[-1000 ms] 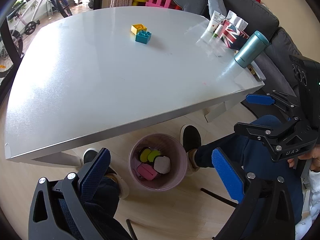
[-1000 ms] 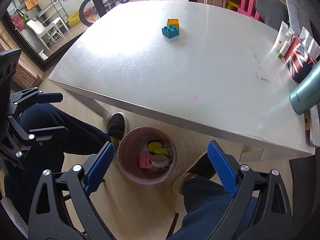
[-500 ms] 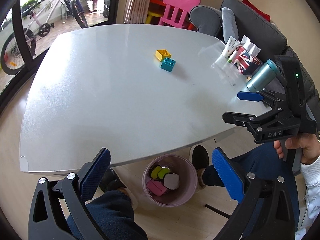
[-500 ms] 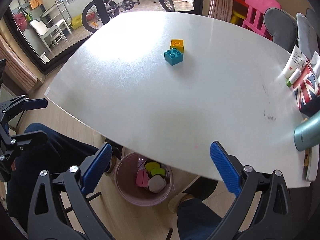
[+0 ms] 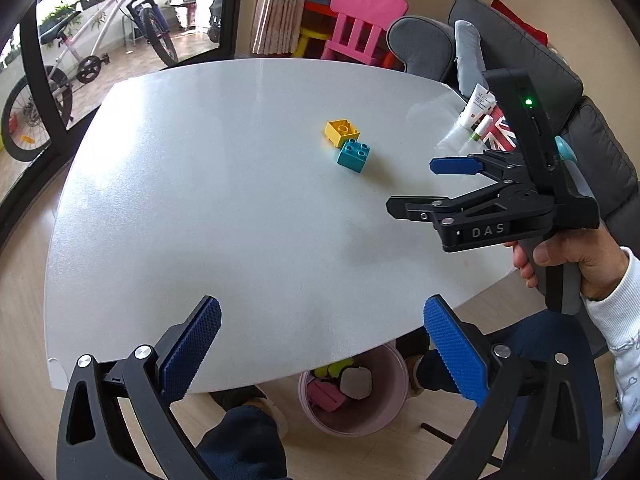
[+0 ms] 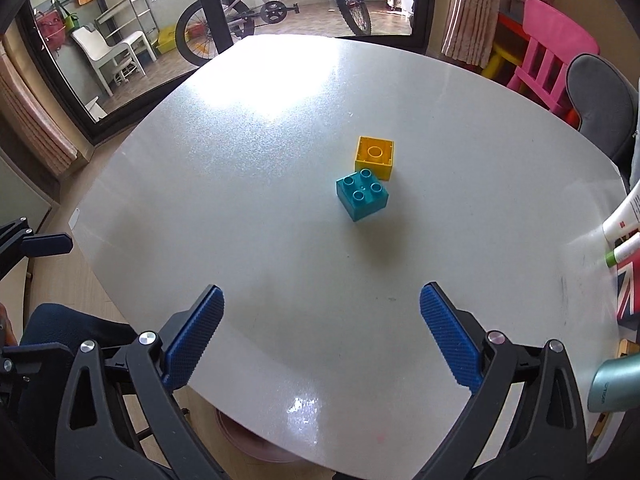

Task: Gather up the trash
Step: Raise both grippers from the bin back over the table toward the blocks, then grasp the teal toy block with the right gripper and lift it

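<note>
Both grippers hang over the near side of the worktop (image 6: 248, 184) with nothing between their pads. The right gripper (image 6: 320, 332) is spread wide and aimed straight at the two toy bricks, which sit toward twelve o'clock of it, well apart from its tips. The teal brick (image 6: 362, 194) lies studs up, and the yellow brick (image 6: 374, 156) sits just behind it at its one o'clock, hollow side up, the two touching or nearly so. I take these for the trash meant here.

The left gripper (image 5: 322, 344) is equally wide and held back by the near edge. That puts it above the pink bin (image 5: 354, 396), which stands on the floor half tucked under the worktop's rim and already holds a few coloured pieces. From the left view, the right gripper (image 5: 416, 186) reaches in from three o'clock.

There is plenty of bare surface around the bricks on every side. The only crowding is along the right edge, at three o'clock, where tubes (image 6: 624, 216), a flag-printed pouch (image 6: 630, 284) and a teal flask (image 6: 614, 384) stand. A straight run forward should miss them all. The bin's mouth is partly overhung, so dropping a brick in may need a reach past the rim.
</note>
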